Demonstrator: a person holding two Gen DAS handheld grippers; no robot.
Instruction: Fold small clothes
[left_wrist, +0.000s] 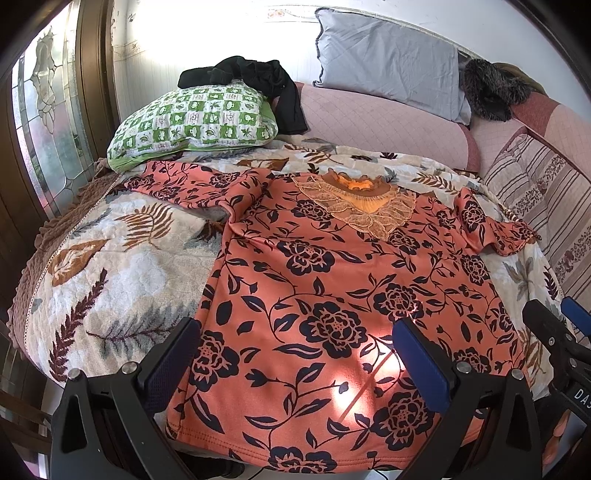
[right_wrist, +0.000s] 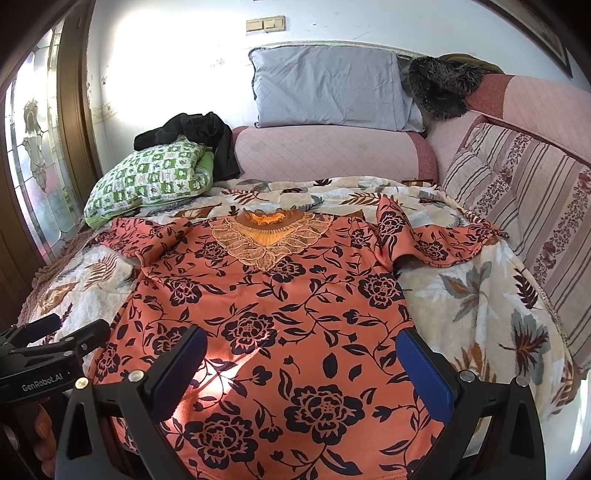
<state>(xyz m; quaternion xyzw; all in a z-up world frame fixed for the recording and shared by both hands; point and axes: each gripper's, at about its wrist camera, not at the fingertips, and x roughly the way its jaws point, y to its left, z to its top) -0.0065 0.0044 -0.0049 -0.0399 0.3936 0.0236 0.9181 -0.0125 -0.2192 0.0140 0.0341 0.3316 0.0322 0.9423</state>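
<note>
Ahead of my left gripper (left_wrist: 295, 354), in its own wrist view, the orange floral top (left_wrist: 332, 295) lies face up on the leaf-print blanket (left_wrist: 110, 266), hem toward me and lace collar (left_wrist: 354, 206) far off, so its long axis runs straight away along my fingers. Both jaws stand wide apart with nothing between them, poised over the hem's left half; the left sleeve (left_wrist: 192, 184) angles off toward the green checked pillow (left_wrist: 192, 118), and my right gripper (left_wrist: 554, 332) shows at the frame's right edge. From the right wrist view, my right gripper (right_wrist: 299, 369) is likewise spread wide and holding nothing, over the hem's right half, with the top (right_wrist: 277, 314) stretching ahead to the collar (right_wrist: 269, 236). The right sleeve (right_wrist: 436, 240) lies crumpled, pointing at the striped cushion (right_wrist: 517, 206), nearer this hand; my left gripper (right_wrist: 55, 343) sits at the left edge. I judge each sleeve belongs to the hand on its own side.
</note>
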